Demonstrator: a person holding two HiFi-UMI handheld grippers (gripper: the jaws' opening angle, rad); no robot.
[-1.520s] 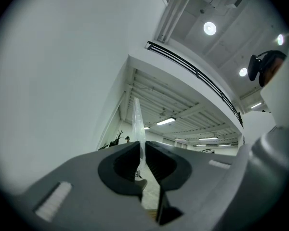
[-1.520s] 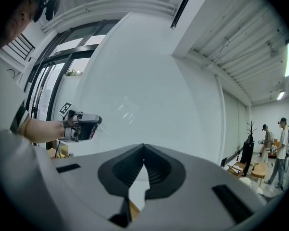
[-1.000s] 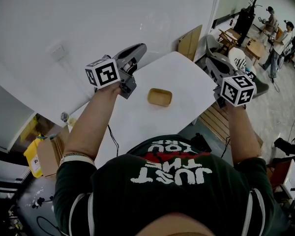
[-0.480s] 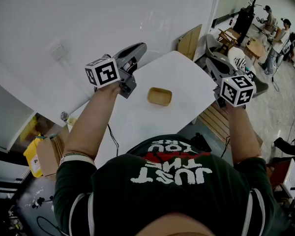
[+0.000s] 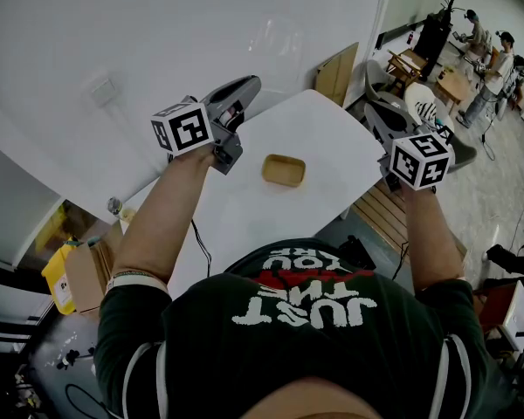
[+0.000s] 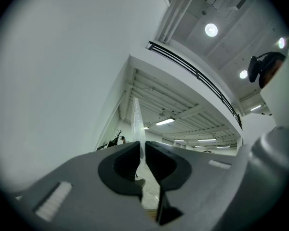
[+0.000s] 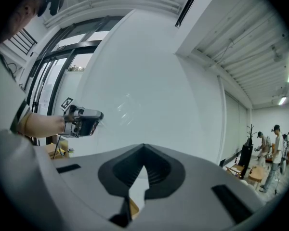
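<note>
Your left gripper (image 6: pixel 141 146) is clenched on a thin clear plastic film (image 6: pixel 136 117), which stands up from its jaws. It is raised over the white table (image 5: pixel 323 129), left of the tan tray (image 5: pixel 284 172). Your right gripper (image 7: pixel 144 147) is closed tip to tip, with nothing plainly between. The step in hand appears to be holding the film aloft. Any next move calls for a firm left clamp, because thin film slips.

Bright, even indoor light from round ceiling lamp (image 6: pixel 211 30) and strip lights (image 6: pixel 166 121); lamp blown out. White wall (image 5: pixel 157 42) and table (image 5: pixel 244 208) near overexposed, shadows soft and weak. Heavy fisheye bending at edges, black vignette in both gripper views. Left gripper (image 6: pixel 140 146) and right gripper (image 7: pixel 144 150) soft up close. Faint glints on clear film (image 7: pixel 123 107).
</note>
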